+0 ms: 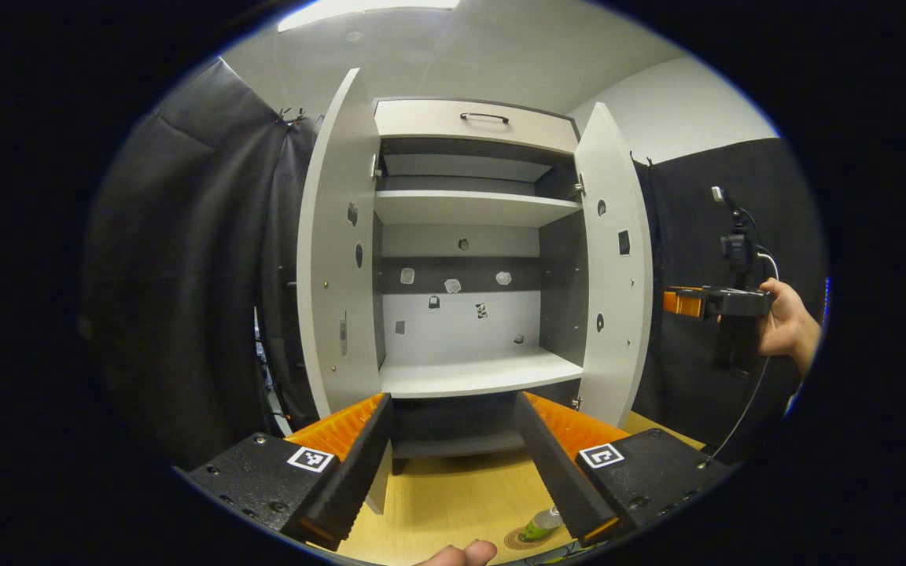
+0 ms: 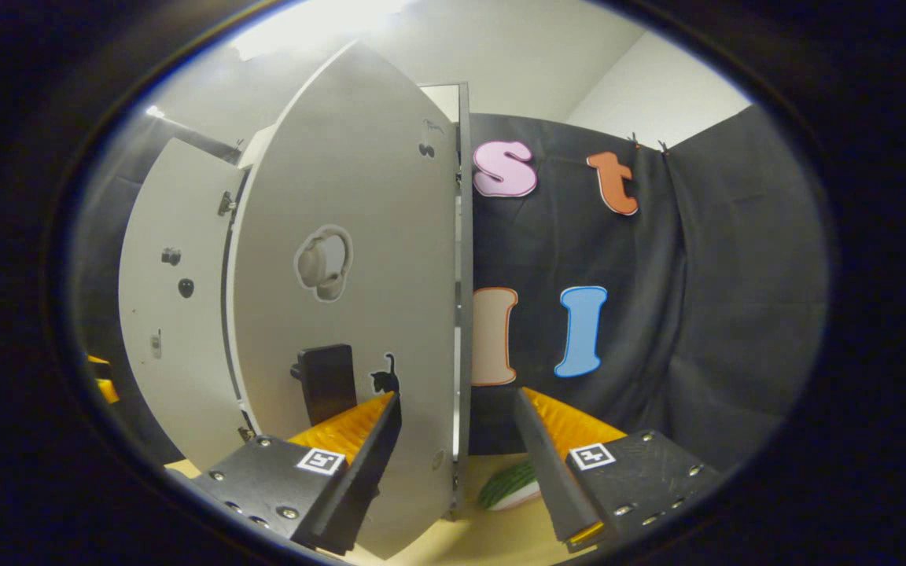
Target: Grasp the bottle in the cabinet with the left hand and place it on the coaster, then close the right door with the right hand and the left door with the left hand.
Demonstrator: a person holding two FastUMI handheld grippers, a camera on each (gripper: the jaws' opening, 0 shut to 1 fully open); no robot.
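Note:
The cabinet (image 1: 473, 373) stands with both doors swung wide and bare shelves. A small green bottle (image 1: 541, 524) rests on the round coaster (image 1: 514, 541) on the wooden table, just inside my left gripper's right finger. My left gripper (image 1: 453, 472) is open and holds nothing, facing the cabinet's lower shelf. Off to the right, a hand (image 1: 787, 322) holds my right gripper (image 1: 685, 303) outside the right door (image 1: 614, 267). In the right gripper view the right gripper (image 2: 457, 464) is open, its fingers either side of the right door's (image 2: 351, 314) free edge, near the dark handle (image 2: 327, 385).
The left door (image 2: 170, 314) stands open beyond the right one. A green striped object (image 2: 512, 485) lies on the table behind the door edge. A drawer with a handle (image 1: 484, 118) tops the cabinet. A fingertip (image 1: 461, 554) shows at the near table edge.

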